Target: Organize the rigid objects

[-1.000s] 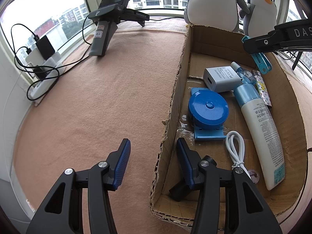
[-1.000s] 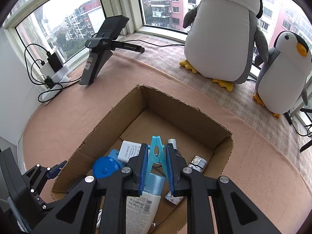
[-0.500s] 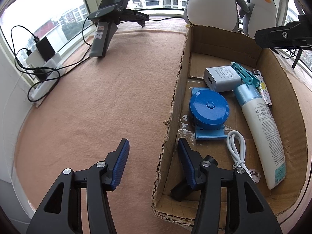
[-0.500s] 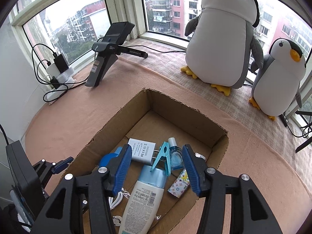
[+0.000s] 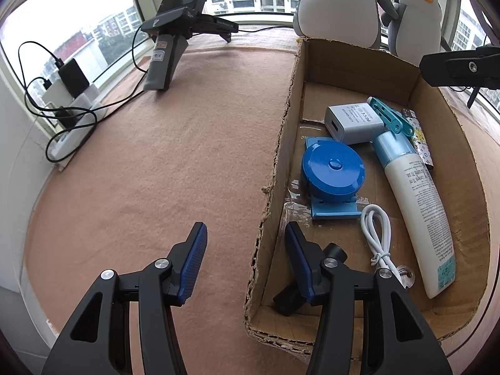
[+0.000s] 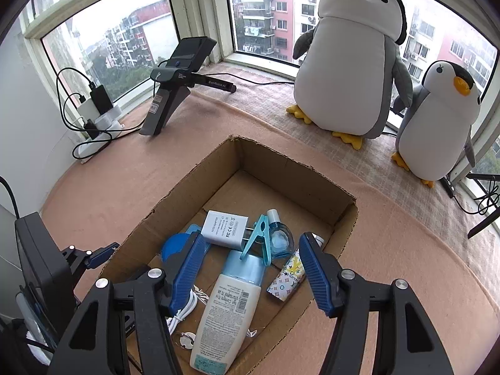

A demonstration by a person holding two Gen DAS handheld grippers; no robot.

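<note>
An open cardboard box [image 5: 315, 62] holds a blue round tape measure [image 5: 332, 172], a white charger [image 5: 353, 123], a white lotion bottle [image 5: 418, 206], a white cable [image 5: 376, 231] and a patterned tube [image 5: 420, 143]. A teal clothes peg [image 6: 257, 237] lies loose across the charger [image 6: 225, 226] and the bottle's blue cap, beside a small blue glass bottle [image 6: 279, 239]. My right gripper [image 6: 250, 265] hovers above the box, its jaws opening with nothing between them. My left gripper [image 5: 247, 250] is open and stands astride the box's near left wall without pressing on it.
Two plush penguins [image 6: 350, 62] stand on the sill behind the box. A spare black gripper on its stand [image 5: 168, 53] sits at the back left, with a power strip, chargers and cables [image 5: 68, 100] by the window. Pink felt [image 5: 156, 172] covers the table.
My right gripper opened and let go of the teal peg, which dropped into the box onto the charger and bottle. The right gripper drew up and back. The left gripper stayed put.
</note>
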